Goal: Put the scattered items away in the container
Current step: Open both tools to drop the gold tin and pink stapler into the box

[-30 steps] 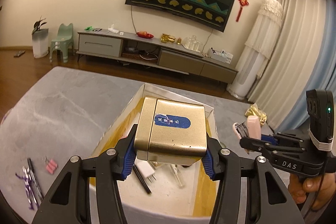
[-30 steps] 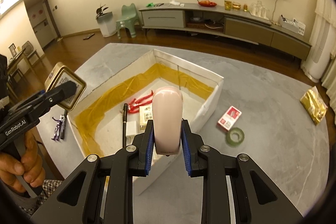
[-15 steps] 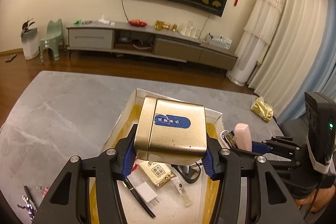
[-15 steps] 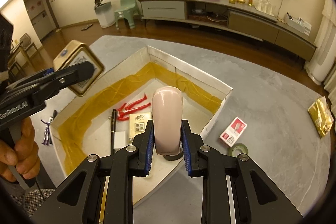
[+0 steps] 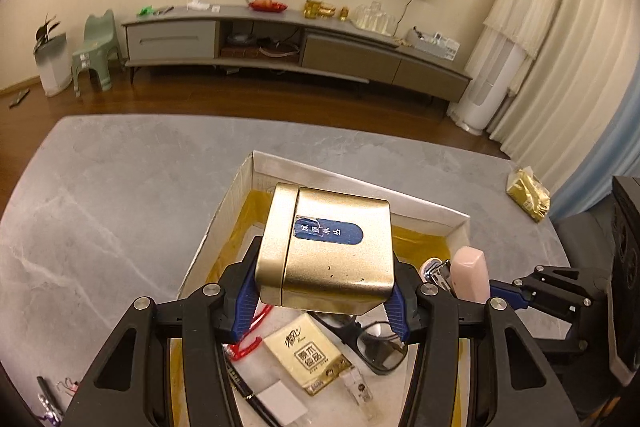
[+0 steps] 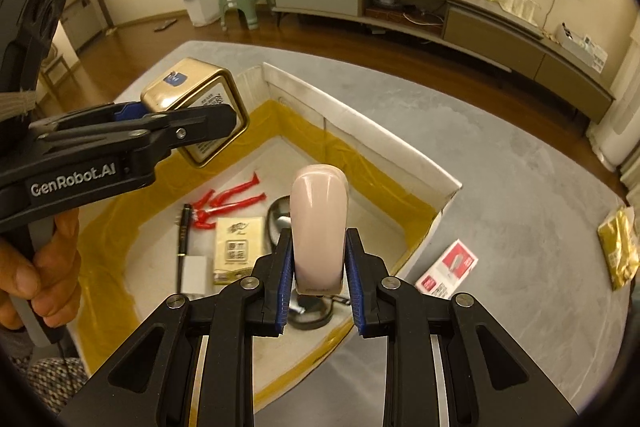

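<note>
Both wrist views overlook the same box (image 5: 344, 187) closely.

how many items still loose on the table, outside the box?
3 clear: red-white packet right of the box, gold pouch far right, small clutter at the left edge. More may be hidden behind the grippers.

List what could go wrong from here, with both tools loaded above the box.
1. The gold metal tin in the left tool hangs over the black-framed glasses; dropped there, it might bend or crack them.
2. The pink rounded case in the right tool is close to the left tool; releasing together could make them collide over the white cardboard box.
</note>
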Demonstrator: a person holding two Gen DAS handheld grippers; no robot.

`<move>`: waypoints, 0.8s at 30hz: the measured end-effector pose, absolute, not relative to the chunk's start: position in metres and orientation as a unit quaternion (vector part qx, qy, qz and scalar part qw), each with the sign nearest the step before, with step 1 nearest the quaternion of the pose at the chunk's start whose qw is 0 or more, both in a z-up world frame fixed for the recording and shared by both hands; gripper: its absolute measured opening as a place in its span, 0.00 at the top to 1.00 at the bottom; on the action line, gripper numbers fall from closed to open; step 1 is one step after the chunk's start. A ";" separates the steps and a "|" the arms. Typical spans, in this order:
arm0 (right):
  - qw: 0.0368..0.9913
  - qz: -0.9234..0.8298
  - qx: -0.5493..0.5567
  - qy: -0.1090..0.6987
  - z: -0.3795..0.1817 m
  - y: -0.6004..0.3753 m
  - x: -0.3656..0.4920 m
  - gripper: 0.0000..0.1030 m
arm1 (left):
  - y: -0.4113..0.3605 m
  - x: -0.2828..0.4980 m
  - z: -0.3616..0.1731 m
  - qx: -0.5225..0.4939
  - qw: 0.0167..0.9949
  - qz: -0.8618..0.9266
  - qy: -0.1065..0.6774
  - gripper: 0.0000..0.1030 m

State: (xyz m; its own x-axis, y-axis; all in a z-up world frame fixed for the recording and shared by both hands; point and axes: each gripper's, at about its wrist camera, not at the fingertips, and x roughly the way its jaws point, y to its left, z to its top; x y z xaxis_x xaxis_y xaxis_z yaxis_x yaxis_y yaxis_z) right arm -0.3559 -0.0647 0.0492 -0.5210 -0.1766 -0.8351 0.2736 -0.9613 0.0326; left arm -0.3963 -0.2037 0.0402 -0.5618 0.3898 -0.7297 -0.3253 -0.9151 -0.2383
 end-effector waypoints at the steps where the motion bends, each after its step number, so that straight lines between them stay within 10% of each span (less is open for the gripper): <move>1: 0.128 -0.869 0.475 0.056 0.046 -0.064 -0.359 0.75 | -0.202 -0.401 0.036 -0.427 0.199 0.881 -0.040 0.48; 24: 0.142 -0.870 0.471 0.033 0.041 -0.054 -0.345 0.68 | -0.202 -0.400 0.022 -0.448 0.198 0.871 -0.026 0.47</move>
